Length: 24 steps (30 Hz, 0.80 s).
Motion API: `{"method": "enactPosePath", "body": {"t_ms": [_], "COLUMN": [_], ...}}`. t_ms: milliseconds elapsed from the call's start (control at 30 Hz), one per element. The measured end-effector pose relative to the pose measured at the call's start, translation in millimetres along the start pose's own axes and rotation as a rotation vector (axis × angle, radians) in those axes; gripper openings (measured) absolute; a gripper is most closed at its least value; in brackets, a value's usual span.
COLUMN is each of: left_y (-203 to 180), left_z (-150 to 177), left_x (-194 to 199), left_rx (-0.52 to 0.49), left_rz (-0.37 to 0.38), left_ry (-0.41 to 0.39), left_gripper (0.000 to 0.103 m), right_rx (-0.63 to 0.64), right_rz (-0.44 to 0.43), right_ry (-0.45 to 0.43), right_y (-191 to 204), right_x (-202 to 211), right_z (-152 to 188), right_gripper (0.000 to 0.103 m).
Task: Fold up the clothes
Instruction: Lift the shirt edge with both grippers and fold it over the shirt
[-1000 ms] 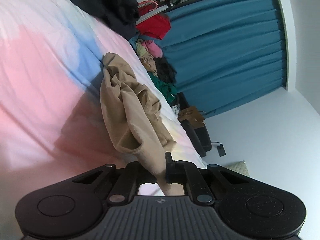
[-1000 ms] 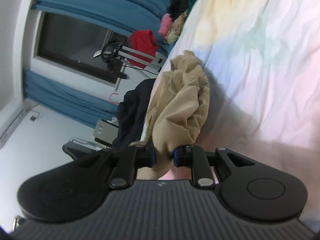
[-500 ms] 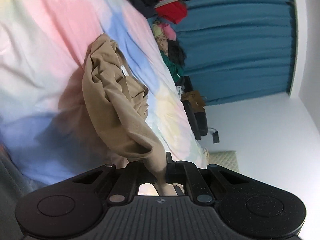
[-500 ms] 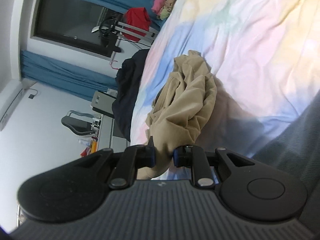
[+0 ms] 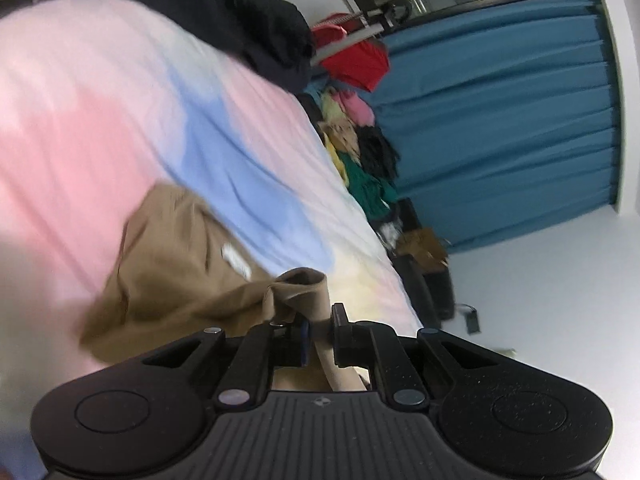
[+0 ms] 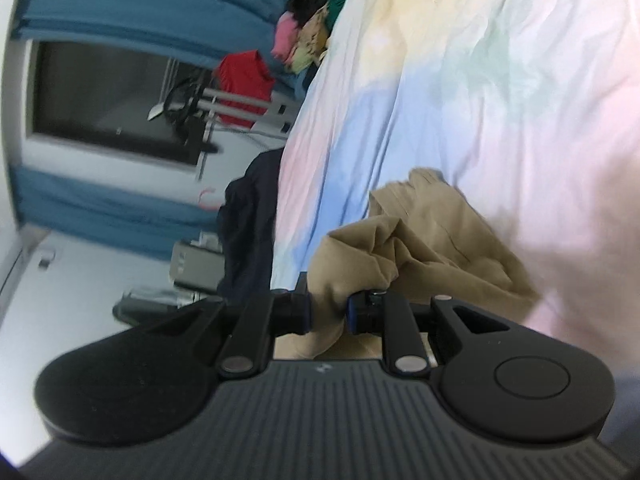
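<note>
both tools look alike: the left gripper (image 5: 318,334) and the right gripper (image 6: 328,314) are matte black plastic, each with a ribbed body behind the jaws, a round disc moulded on either flank, two silver rivets on the linkage arms, blue pads lining the fingertips, and a tiny emblem mid-body.
</note>
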<state>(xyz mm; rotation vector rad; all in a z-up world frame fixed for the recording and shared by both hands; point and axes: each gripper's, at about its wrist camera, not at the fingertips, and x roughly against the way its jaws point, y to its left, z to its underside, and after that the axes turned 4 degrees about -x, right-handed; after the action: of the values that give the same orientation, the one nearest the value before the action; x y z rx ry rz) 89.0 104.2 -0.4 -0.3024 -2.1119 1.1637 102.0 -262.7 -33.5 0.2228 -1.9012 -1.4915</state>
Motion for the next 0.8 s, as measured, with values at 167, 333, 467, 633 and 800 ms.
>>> {"method": "enactPosePath", "body": {"t_ms": [167,333,467,633,800], "left_y": [20.2,43.7,47.2,62.0,58.9], "left_z": [-25.8,-42.7,-55.7,-60.9,-59.5], "left_x": [-48.8,-88.9,-113.4,-144.1,-148.3], "left_rx": [-0.019,-0.064,-0.162,-0.206,-0.281], "left_rz": [-0.053,-0.08,-0.105,-0.161,-0.167], "left_ry": [-0.002,-0.029,-0.071,-0.038,-0.008], "left_gripper": [0.007,0.006,0.006,0.007,0.032], "right_rx": [-0.023,0.018,0.059,0.071,0.11], "right_rz": [0.035,0.073,0.057,0.097,-0.003], "right_ry": [0.027,0.093,0.104,0.137,0.133], "right_y": [-8.4,-12.5,-8.0,-18.6,-10.0], "right_x": [-57.9,-107.6,-141.3,-170.7,-161.1], "right_z": [-13.9,-30.8,-40.9,-48.3,-47.4], "right_gripper": [0.02,0.02,0.022,0.029,0.089]}}
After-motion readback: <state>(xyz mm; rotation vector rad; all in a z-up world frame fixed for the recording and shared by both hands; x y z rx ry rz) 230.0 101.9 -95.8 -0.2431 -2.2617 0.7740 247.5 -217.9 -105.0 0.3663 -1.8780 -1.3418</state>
